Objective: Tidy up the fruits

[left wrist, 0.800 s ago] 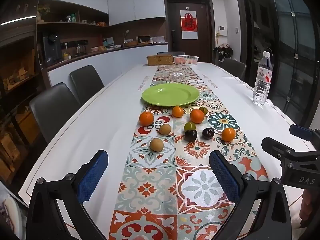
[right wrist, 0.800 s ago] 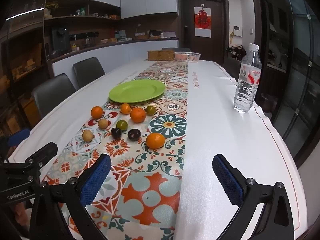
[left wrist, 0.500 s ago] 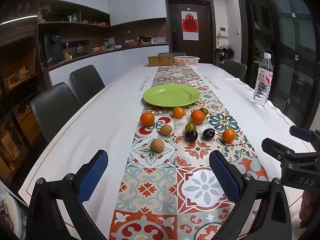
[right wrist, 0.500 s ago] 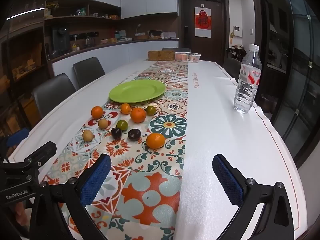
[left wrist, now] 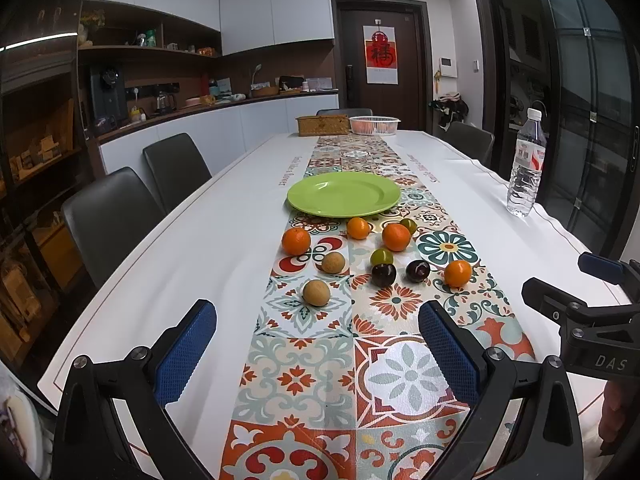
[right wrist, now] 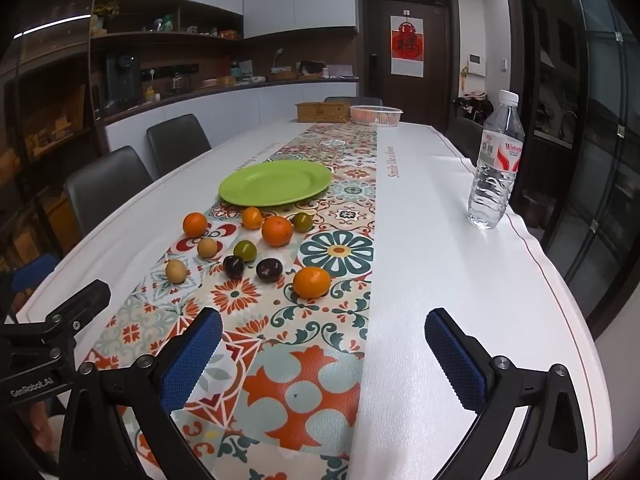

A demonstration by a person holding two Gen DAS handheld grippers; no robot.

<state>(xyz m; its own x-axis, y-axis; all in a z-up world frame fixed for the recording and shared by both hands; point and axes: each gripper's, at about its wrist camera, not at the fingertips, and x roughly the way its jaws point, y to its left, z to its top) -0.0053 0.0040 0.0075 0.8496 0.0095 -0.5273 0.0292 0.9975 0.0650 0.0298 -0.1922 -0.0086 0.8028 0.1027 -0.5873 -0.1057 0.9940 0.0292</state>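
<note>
Ten small round fruits lie loose on the patterned runner (left wrist: 404,376) ahead of both grippers: four oranges (left wrist: 296,241), two tan ones (left wrist: 316,292), two green (left wrist: 381,257), two dark glossy plums (left wrist: 383,275); beyond them one smooth green plate (left wrist: 343,194); left gripper (left wrist: 318,350) and right gripper (right wrist: 322,356) tilt downward, jaws spread wide, holding nothing
</note>
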